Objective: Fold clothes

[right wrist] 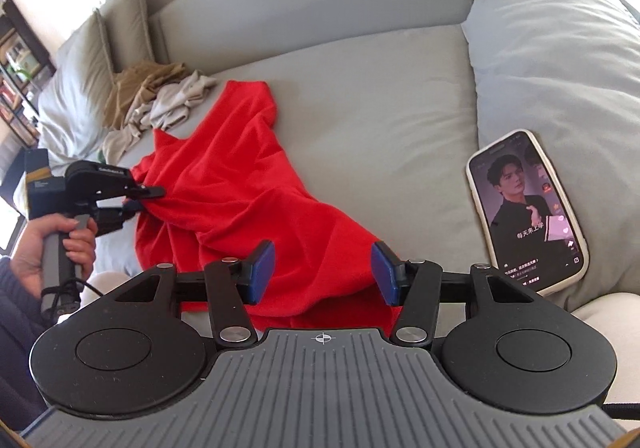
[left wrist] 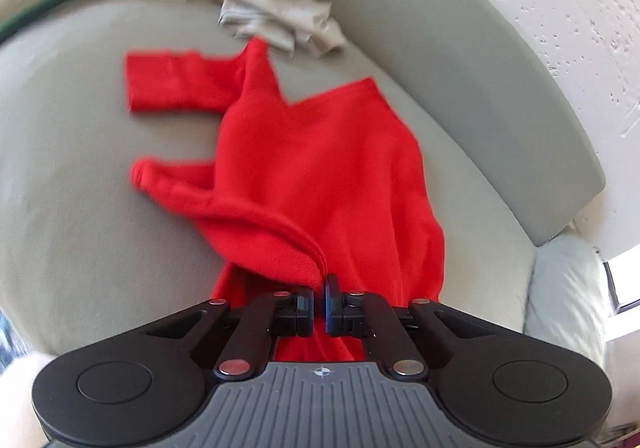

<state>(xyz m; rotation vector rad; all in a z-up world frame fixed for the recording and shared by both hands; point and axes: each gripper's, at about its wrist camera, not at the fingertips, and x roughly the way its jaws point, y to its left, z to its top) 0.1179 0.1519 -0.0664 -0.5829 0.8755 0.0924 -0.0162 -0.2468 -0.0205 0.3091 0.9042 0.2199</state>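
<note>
- Pinching a fold of the red garment (left wrist: 320, 167), the left gripper (left wrist: 320, 304) has its jaws pressed together on the cloth right at its tips; in the right wrist view the same left gripper (right wrist: 140, 203) bites the garment's edge, with the person's hand (right wrist: 60, 244) around its handle.
- The right gripper (right wrist: 323, 268) hangs with its blue pads (right wrist: 262, 268) apart, nothing clamped; the red cloth lies under and between them.
- Ahead of both tools the garment sprawls rumpled on the grey sofa seat (right wrist: 380, 107), sleeves out to the left gripper's left.
- Just right of the right gripper, a lit phone (right wrist: 528, 207) leans on a pale cushion (right wrist: 560, 47).
- Farthest off, beyond the garment, sits a heap of beige and tan clothes (right wrist: 160, 99).
</note>
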